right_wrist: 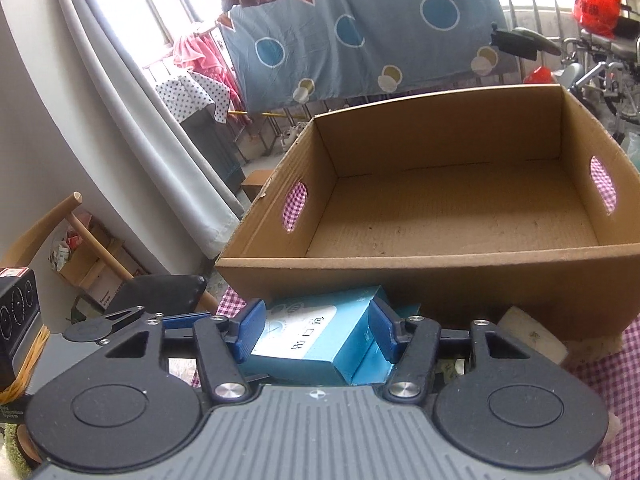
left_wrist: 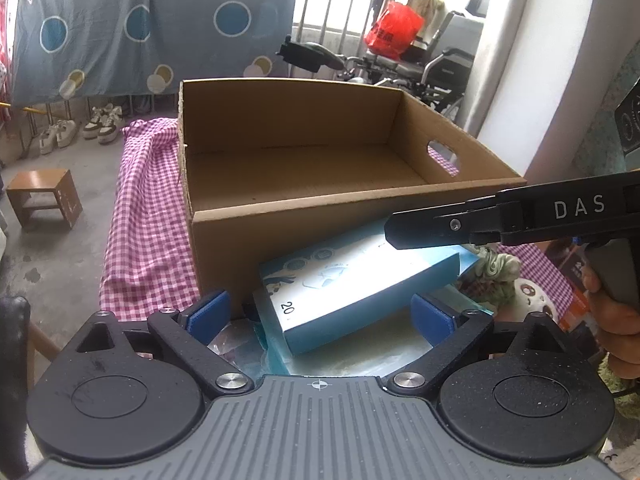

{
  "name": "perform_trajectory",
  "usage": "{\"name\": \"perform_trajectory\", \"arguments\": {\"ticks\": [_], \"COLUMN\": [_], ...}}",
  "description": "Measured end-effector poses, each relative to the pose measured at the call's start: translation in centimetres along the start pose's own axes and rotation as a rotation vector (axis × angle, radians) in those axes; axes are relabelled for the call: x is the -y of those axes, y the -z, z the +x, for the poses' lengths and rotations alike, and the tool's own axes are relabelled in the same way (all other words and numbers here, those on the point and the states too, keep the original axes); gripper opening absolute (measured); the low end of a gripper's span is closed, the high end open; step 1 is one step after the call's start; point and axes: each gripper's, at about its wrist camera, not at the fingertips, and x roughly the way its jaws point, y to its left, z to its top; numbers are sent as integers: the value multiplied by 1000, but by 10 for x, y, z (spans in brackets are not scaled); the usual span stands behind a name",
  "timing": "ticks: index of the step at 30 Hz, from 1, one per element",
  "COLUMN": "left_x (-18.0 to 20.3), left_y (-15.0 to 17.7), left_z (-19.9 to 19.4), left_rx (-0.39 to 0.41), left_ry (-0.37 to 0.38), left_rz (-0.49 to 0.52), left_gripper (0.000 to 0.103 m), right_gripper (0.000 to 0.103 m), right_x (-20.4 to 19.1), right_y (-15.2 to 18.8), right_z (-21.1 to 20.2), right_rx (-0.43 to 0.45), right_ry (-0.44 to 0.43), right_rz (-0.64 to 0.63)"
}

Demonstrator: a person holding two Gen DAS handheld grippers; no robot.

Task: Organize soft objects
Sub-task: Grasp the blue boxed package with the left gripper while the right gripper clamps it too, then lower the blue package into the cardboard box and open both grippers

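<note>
Two grippers work just short of an empty cardboard box (right_wrist: 452,208), which stands on a tabletop covered by a pink-and-white checked cloth (left_wrist: 148,216).

Left gripper (left_wrist: 320,312): fingers spread wide, pads clear of everything. Between and just ahead of the fingertips lies a light blue carton (left_wrist: 360,288), tilted, its end panel marked "20", resting on a flatter pale blue pack (left_wrist: 280,354). Beyond the right finger sits a crumpled pale green soft item (left_wrist: 496,270); what it is cannot be told.

Right gripper (right_wrist: 316,334): fingers about half open, straddling the narrow end of the same carton (right_wrist: 304,340). The pads sit at or very near its side walls; contact cannot be confirmed, so no firm hold is recorded. In the left view this gripper crosses above the carton's far end.

Handling assessment: the carton appears light, thin-walled card with a glossy face. It would likely dent under hard pressure and slide off the pack beneath. The short faces, gripped squarely near the middle, look the best purchase.

Surface: loose cloth, liable to ruck. Room: bare concrete floor (left_wrist: 52,264), small wooden stool (left_wrist: 44,196), hanging blue patterned sheet (left_wrist: 152,24), wheelchair (left_wrist: 436,68) behind.
</note>
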Motion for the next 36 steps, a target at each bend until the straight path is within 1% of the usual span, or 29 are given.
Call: {"name": "perform_trajectory", "arguments": {"ticks": [4, 7, 9, 15, 20, 27, 36], "left_x": [3, 6, 8, 13, 17, 21, 33], "left_y": [-1, -4, -5, -6, -7, -7, -11], "left_z": [7, 12, 15, 17, 11, -6, -36], "left_rx": [-34, -57, -72, -76, -49, 0, 97], "left_ry": [9, 15, 6, -11, -30, -47, -75], "left_rz": [19, 27, 37, 38, 43, 42, 70], "left_gripper": [93, 93, 93, 93, 94, 94, 94], "right_gripper": [59, 59, 59, 60, 60, 60, 60], "right_x": [5, 6, 7, 9, 6, 2, -19], "right_y": [-2, -4, -5, -9, -10, -8, -7], "right_z": [7, 12, 14, 17, 17, 5, -24], "right_rx": [-33, -54, -62, -91, -95, -70, 2], "right_ry": [-23, -18, -24, -40, -37, -55, -76], "right_rz": [32, 36, 38, 42, 21, 14, -25]}}
